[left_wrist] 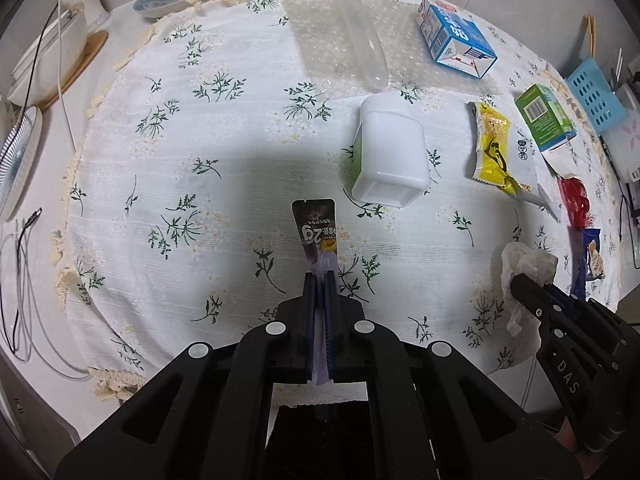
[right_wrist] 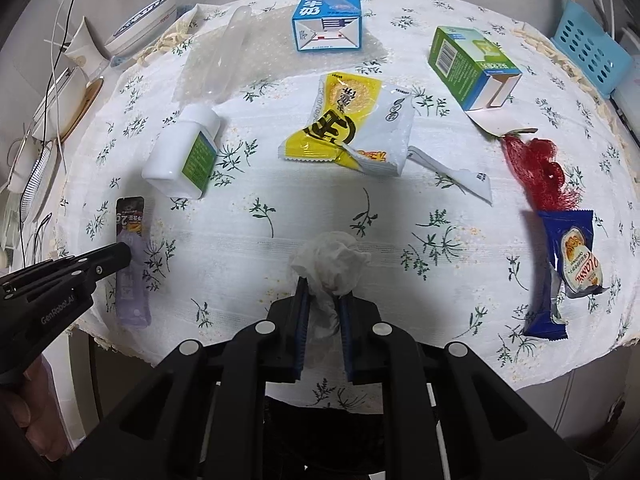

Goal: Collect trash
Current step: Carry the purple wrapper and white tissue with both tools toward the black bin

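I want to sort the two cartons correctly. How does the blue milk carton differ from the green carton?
The blue milk carton is blue and white; the green carton is green with pale blue sides. The blue milk carton lies at the far edge, partly on bubble wrap; the green carton lies on the bare tablecloth, nearer the red net. Both lie on their sides, untouched.

Left gripper (left_wrist: pixel 320 280) jaws clamped, right gripper (right_wrist: pixel 324 290) jaws clamped, both pointing steeply down
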